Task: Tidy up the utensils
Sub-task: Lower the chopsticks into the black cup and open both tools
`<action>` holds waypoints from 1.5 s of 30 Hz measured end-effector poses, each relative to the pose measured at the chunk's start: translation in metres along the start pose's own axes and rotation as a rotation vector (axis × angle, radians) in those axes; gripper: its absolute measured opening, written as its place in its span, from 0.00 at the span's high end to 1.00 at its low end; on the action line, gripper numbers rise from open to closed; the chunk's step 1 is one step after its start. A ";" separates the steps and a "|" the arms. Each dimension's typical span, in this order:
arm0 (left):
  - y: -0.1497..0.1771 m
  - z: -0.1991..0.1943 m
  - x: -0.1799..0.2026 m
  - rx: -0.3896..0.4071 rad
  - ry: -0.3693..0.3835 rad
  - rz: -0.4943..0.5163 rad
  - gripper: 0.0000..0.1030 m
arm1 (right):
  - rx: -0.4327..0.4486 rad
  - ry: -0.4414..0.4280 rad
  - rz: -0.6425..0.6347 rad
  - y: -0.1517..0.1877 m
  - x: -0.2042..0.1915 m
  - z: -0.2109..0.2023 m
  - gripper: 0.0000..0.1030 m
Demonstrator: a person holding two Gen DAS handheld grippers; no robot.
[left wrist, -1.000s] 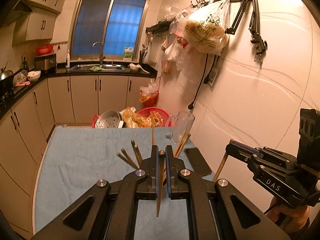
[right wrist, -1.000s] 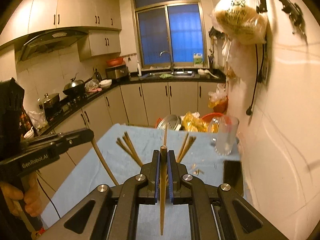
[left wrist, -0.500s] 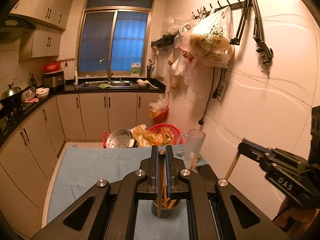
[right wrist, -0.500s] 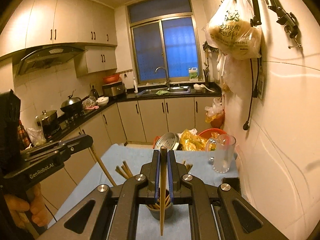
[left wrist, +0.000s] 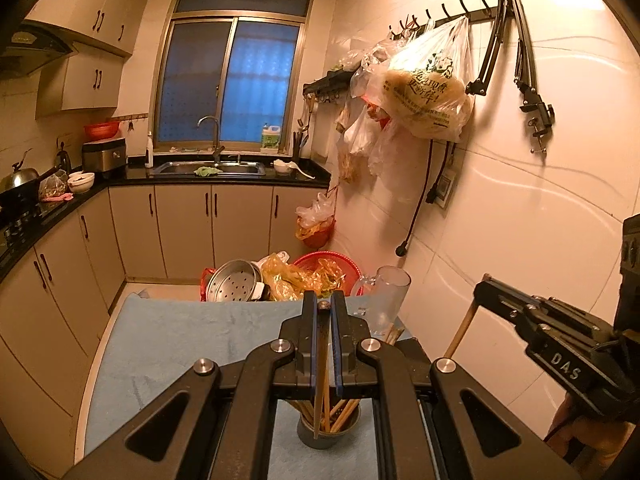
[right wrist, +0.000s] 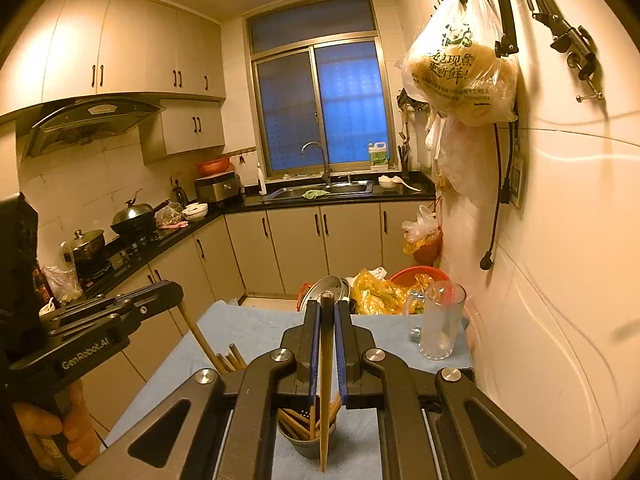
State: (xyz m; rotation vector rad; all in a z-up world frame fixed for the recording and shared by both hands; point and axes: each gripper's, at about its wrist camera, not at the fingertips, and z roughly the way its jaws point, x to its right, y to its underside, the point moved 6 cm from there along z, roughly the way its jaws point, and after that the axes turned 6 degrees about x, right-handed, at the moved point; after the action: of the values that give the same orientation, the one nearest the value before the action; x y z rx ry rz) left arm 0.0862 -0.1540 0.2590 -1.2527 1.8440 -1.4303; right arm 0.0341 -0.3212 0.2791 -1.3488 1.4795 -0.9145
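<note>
While both tools hang over the grey cup (left wrist: 328, 434), the left gripper (left wrist: 324, 344) and right gripper (right wrist: 327, 344) each pinch one chopstick (left wrist: 319, 392) pointing down.

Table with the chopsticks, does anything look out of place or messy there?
A few chopsticks lie loose on the blue cloth instead of standing in the grey cup with the rest. Each gripper, left and right, grips one chopstick above that cup. Nothing looks spilled or broken.
</note>
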 end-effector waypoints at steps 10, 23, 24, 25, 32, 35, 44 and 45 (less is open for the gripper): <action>-0.013 0.006 0.005 0.029 0.017 -0.012 0.94 | 0.026 0.000 0.000 -0.009 -0.003 0.013 0.92; 0.018 0.049 -0.002 -0.049 0.030 -0.038 0.94 | 0.031 -0.044 0.007 0.014 -0.011 0.054 0.92; 0.023 0.051 -0.003 -0.058 0.032 -0.038 0.94 | 0.025 -0.047 0.003 0.019 -0.012 0.057 0.92; 0.026 0.054 -0.004 -0.065 0.032 -0.038 0.94 | 0.012 -0.050 -0.004 0.026 -0.012 0.063 0.92; 0.052 0.067 -0.012 -0.120 0.028 -0.062 0.94 | -0.050 -0.057 0.014 0.065 -0.008 0.081 0.92; 0.063 0.072 -0.015 -0.138 0.025 -0.083 0.94 | -0.069 -0.063 0.037 0.077 -0.003 0.085 0.92; 0.084 0.063 -0.022 -0.135 0.001 -0.110 0.91 | -0.065 -0.040 0.049 0.087 0.004 0.068 0.77; 0.086 0.060 -0.022 -0.136 0.000 -0.109 0.84 | -0.063 -0.034 0.049 0.088 0.005 0.063 0.70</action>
State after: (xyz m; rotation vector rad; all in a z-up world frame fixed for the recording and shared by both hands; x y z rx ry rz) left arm 0.1134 -0.1611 0.1557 -1.4387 1.9276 -1.3794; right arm 0.0662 -0.3112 0.1762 -1.3611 1.5195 -0.8164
